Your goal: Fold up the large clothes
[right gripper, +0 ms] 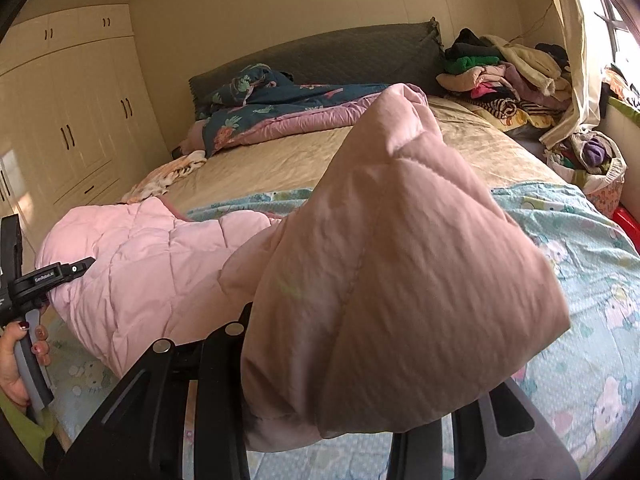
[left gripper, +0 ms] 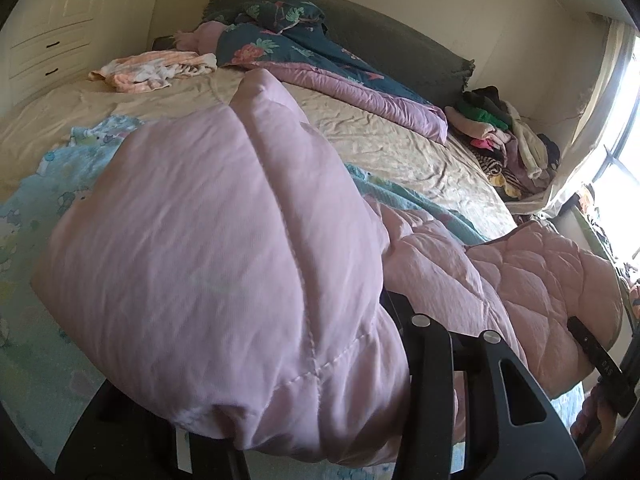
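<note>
A pink quilted jacket [left gripper: 208, 240] hangs lifted over the bed, stretched between both grippers. My left gripper [left gripper: 300, 380] is shut on one bunched end, and the fabric bulges up over its fingers and hides the left one. My right gripper [right gripper: 352, 380] is shut on the other bunched end of the jacket [right gripper: 400, 280]. The quilted middle sags between the two. In the left wrist view a black finger [left gripper: 588, 340] of the right gripper shows at the far right. A person's hand [right gripper: 16, 360] holds the left gripper's handle at the left edge of the right wrist view.
Under the jacket lies a light blue cartoon-print sheet [right gripper: 580, 280] over a beige bedspread [left gripper: 380, 136]. A dark floral duvet [left gripper: 280, 48] and a small peach garment [left gripper: 152, 68] lie near the headboard. A pile of clothes [right gripper: 500, 76] fills the far corner by the window. Wardrobes [right gripper: 80, 120] line the left wall.
</note>
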A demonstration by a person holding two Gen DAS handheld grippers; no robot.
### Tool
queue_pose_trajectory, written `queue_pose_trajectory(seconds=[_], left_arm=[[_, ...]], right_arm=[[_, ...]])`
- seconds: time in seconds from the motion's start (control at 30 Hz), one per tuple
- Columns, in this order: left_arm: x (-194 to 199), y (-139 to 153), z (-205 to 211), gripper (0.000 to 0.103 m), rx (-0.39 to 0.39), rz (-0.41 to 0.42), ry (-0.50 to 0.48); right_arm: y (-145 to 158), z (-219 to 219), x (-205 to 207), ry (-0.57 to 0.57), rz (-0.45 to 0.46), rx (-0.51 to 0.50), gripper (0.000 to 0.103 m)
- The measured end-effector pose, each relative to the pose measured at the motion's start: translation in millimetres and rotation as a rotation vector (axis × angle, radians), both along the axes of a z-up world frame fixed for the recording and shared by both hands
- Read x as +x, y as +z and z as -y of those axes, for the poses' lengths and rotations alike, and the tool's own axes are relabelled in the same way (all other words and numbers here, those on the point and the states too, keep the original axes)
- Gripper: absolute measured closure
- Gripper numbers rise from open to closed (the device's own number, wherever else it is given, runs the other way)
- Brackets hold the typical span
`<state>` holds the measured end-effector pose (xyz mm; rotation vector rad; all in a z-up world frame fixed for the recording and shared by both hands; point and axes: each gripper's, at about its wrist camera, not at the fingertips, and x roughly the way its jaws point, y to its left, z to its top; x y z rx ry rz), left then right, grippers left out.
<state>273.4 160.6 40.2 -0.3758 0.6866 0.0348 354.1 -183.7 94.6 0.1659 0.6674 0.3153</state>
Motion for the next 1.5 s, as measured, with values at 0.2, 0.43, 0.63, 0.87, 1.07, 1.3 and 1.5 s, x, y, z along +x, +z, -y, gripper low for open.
queue_pose_trajectory(seconds=[0.2, 0.43, 0.63, 0.87, 1.07, 1.3, 1.5], left_arm=[[-17.1, -0.1, -1.8, 0.067, -0.009, -0.006, -0.003], [-36.1, -3.7, -3.4, 0.067, -0.012, -0.011, -0.006], [-49.8, -13.7, -7.9, 0.067, -0.019, -0.025, -0.002], [-67.1, -28.3, -10.7, 0.065, -0.022, -0.043, 0.0], [-75.8, -43.2, -11.3, 0.064, -0.022, -0.06, 0.001], [-83.1, -57.7, -13.3, 0.06, -0.027, -0.071, 0.01], [-88.0, -69.6, -17.6, 0.052, -0.043, -0.082, 0.022]], right_arm=[[1.9, 3.3, -20.8, -0.004, -0.006, 0.001, 0.071], [-1.4, 5.1, -44.5, -0.004, -0.018, -0.002, 0.071], [-6.8, 2.8, -60.6, -0.009, -0.027, -0.001, 0.071], [-20.8, 7.7, -79.7, -0.015, -0.048, -0.001, 0.07], [-40.2, 13.7, -86.6, -0.048, -0.084, 0.029, 0.067], [-66.0, 27.8, -85.0, -0.097, -0.165, 0.1, 0.06], [-85.4, 40.1, -83.9, -0.141, -0.234, 0.172, 0.047]])
